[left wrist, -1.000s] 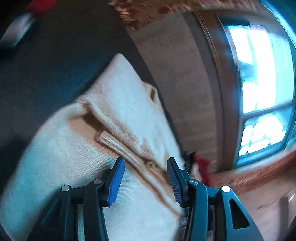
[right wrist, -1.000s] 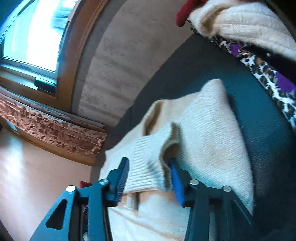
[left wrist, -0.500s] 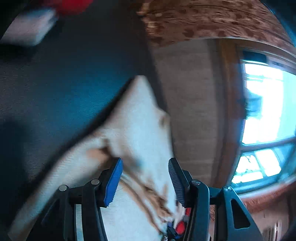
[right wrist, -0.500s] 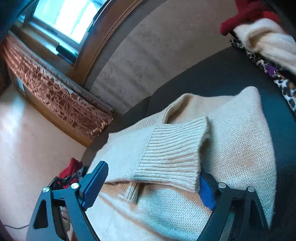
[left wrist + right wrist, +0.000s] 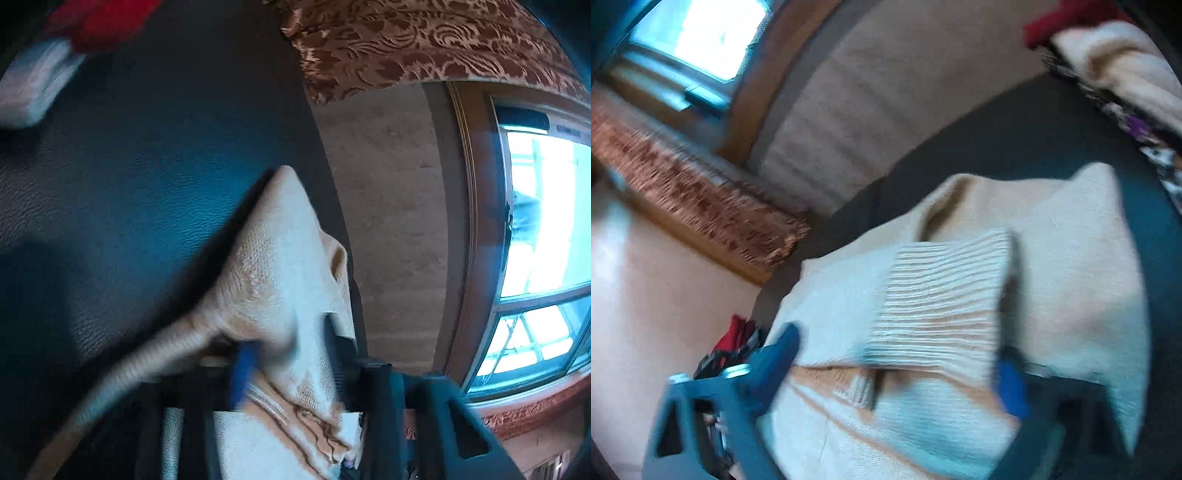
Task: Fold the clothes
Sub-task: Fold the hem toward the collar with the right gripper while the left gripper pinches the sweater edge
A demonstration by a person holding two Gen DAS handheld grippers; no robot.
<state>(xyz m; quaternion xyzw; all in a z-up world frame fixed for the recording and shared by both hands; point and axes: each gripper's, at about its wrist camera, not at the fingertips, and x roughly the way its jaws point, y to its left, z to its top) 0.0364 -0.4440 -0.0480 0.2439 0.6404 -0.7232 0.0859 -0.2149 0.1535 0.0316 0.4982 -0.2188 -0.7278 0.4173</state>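
Note:
A cream knit sweater lies on a dark sofa seat. In the left wrist view my left gripper has its fingers on either side of a raised fold of the sweater; motion blur hides whether they pinch it. In the right wrist view the sweater lies with its ribbed cuff folded across the body. My right gripper is open wide, its fingers spread to both sides of the cuff without holding it.
A pile of clothes, red, cream and leopard print, sits at the far right of the seat. Red and white garments lie at the far left. A patterned curtain, window and wall stand behind the sofa.
My right gripper opened from around the cuff and let it go; the cuff now lies flat on the sweater. My left gripper has moved forward and a fold of sweater rises between its fingers.

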